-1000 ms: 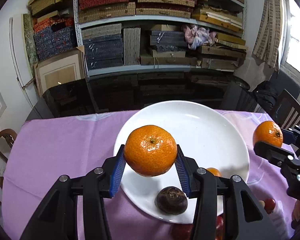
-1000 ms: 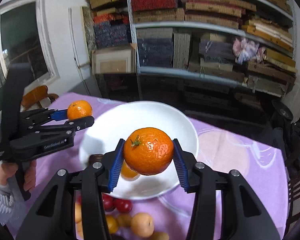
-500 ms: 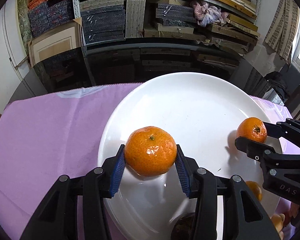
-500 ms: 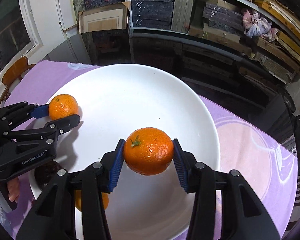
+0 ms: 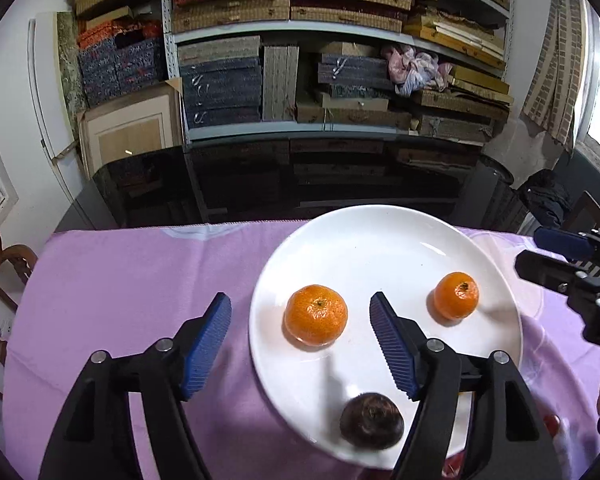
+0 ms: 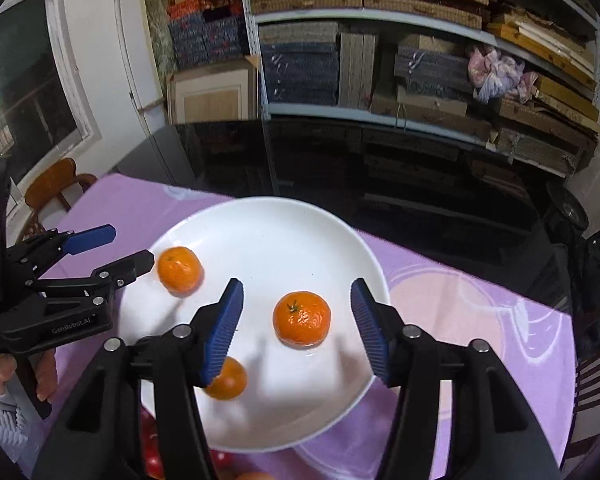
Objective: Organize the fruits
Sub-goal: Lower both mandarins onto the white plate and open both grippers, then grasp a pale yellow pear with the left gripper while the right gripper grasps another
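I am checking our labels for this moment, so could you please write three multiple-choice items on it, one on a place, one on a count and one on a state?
1. Where does the dark brown fruit lie?
A. on the white plate, near its front rim
B. on the purple cloth
C. on a shelf

2. How many orange fruits lie on the plate in the right wrist view?
A. one
B. three
C. five

3. How does the left gripper stand?
A. shut on a mandarin
B. open, holding nothing
C. shut and empty

Key: 1 A, it sits inside the rim; 2 B, three show there; 3 B, its blue pads stand wide apart, clear of the mandarin.
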The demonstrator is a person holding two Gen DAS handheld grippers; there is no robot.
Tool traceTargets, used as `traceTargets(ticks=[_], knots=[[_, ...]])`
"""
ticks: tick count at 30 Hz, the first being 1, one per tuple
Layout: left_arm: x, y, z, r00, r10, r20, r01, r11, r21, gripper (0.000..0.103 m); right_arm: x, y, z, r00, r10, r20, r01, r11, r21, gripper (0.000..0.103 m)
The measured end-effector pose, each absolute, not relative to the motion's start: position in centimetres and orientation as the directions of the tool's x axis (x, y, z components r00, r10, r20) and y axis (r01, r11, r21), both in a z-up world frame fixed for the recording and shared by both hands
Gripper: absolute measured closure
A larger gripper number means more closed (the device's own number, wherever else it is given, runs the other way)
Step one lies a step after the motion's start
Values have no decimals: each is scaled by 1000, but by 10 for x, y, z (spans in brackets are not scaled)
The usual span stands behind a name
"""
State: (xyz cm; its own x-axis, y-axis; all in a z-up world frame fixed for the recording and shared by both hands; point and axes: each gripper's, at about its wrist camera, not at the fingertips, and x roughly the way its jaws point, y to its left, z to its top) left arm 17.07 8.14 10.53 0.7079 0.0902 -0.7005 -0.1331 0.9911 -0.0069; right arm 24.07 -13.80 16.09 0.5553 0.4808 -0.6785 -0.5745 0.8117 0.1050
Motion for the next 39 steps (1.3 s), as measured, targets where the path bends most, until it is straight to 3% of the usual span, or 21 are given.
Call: traceTargets(ticks=[2, 6, 8, 14, 20, 25, 28, 33, 39], knots=[[146, 80, 116, 725, 75, -684, -121, 993, -19, 24, 212, -158, 179, 590, 500, -634, -580, 809, 98, 25], [90, 63, 118, 758, 82, -647, -104, 995, 3, 6, 146, -201, 183, 637, 524, -566, -584, 807, 90, 11], [67, 54, 106, 759, 89, -644, -101, 995, 19, 5, 111, -222, 170, 669, 524, -527, -568, 818, 93, 5], [25, 28, 52, 713, 92, -695, -88, 995, 42, 4, 57, -267, 114, 675, 581, -456, -517, 812, 269, 4], [13, 19, 42, 733, 61, -677, -72, 997, 11, 4, 72, -282, 90, 613, 611, -500, -460, 791, 403, 4], [24, 0, 30, 710, 80, -699, -45, 997, 68, 3, 74, -280, 89, 611, 608, -507, -458, 794, 399, 4], [28, 8, 29, 691, 67, -719, -54, 998, 41, 3, 73, -275, 89, 615, 597, -515, -464, 802, 375, 4], [20, 38, 23, 640, 177, -748, -135, 984, 118, 3, 72, -271, 89, 619, 584, -525, -472, 811, 346, 4], [7, 72, 24, 643, 122, -756, -167, 986, 18, 3, 66, -258, 87, 600, 583, -548, -517, 805, 291, 4]])
